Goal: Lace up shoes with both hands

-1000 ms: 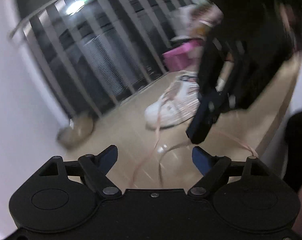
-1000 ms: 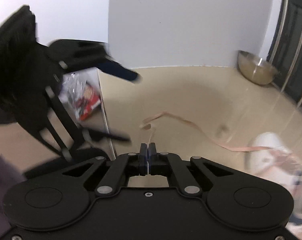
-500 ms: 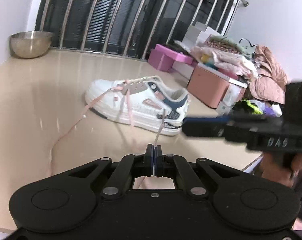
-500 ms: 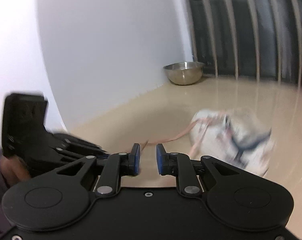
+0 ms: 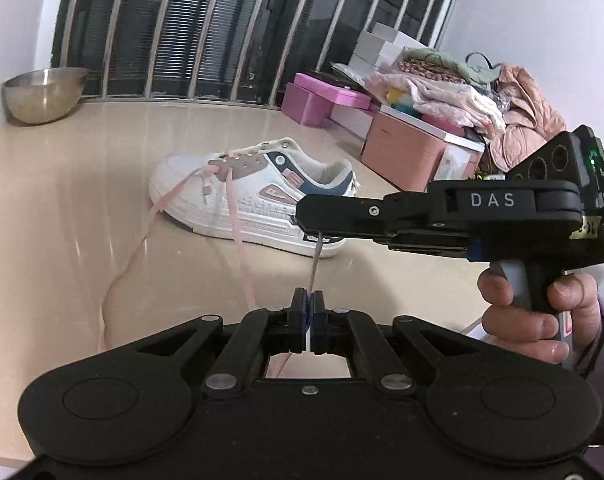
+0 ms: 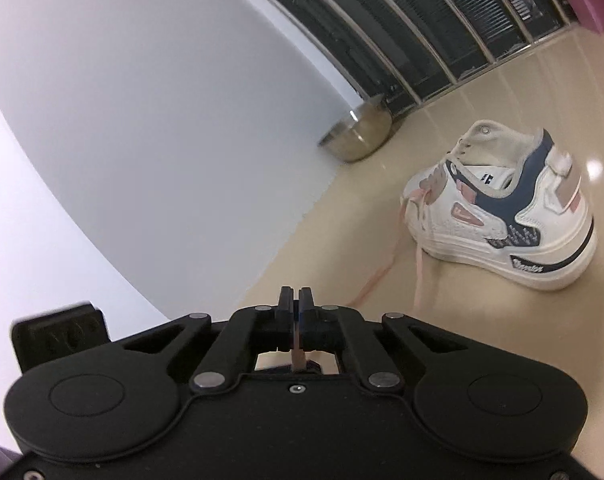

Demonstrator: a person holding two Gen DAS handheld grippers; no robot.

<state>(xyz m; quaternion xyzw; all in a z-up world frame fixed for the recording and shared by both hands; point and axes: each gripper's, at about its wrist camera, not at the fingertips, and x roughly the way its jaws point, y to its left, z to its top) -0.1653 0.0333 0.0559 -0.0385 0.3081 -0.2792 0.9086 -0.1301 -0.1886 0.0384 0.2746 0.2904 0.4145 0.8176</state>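
Observation:
A white sneaker point(image 5: 253, 196) with navy and pink trim lies on the beige floor, its pink lace point(image 5: 237, 240) threaded through the front eyelets. One strand trails down to my left gripper point(image 5: 310, 308), whose pads press on it as the jaws begin opening. A short stretch of lace rises from there to my right gripper point(image 5: 306, 216), which reaches in from the right, held by a hand point(image 5: 530, 312). In the right wrist view the right gripper point(image 6: 295, 300) is shut on a strip of lace point(image 6: 297, 354), and the sneaker point(image 6: 502, 216) shows heel-on.
A steel bowl point(image 5: 37, 96) sits by the barred window at the far left. Pink boxes point(image 5: 322, 100), a pink bin point(image 5: 410, 152) and piled clothes point(image 5: 462, 88) stand at the right. A second lace strand point(image 5: 137, 248) curls on the floor. A white wall point(image 6: 141, 120) lies left.
The left gripper went from open to shut on the lace. The right gripper opened briefly and shut again on the lace, rolled, and moved in close beside the left fingertips.

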